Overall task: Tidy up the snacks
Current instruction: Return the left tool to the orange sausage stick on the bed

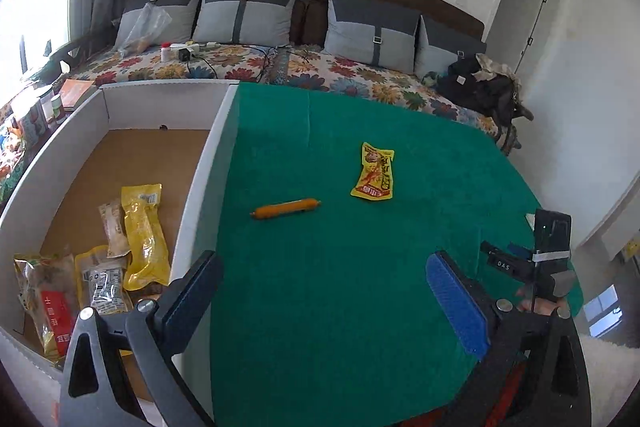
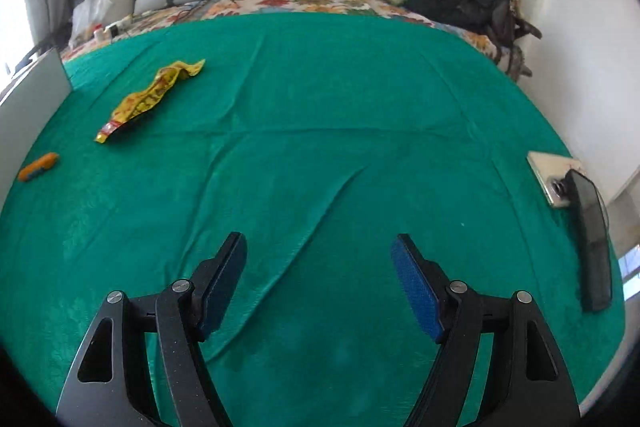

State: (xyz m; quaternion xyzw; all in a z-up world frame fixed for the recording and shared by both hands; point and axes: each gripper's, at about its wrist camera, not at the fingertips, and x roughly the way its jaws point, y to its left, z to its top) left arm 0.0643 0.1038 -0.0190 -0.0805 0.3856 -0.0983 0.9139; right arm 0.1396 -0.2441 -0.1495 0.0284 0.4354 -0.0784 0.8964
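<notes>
**Both tools open above the green cloth, two snacks still outside the box**

The left tool [image 1: 324, 291] is spread wide and holds nothing; its left finger hangs over the box wall [image 1: 208, 195]. The right tool [image 2: 318, 263] is equally open and empty, with bare green cloth [image 2: 340, 131] all around it. Ahead lie an orange sausage stick [image 1: 286, 209] and, beyond it, a yellow snack packet [image 1: 374, 171], apart from each other and well inside the cloth's edges. Only the left view looks into the white cardboard box, where several packets [image 1: 142, 239] lie. Only the right view shows a dark flat device [image 2: 592, 239], possibly a phone, at the cloth's right edge.
</notes>
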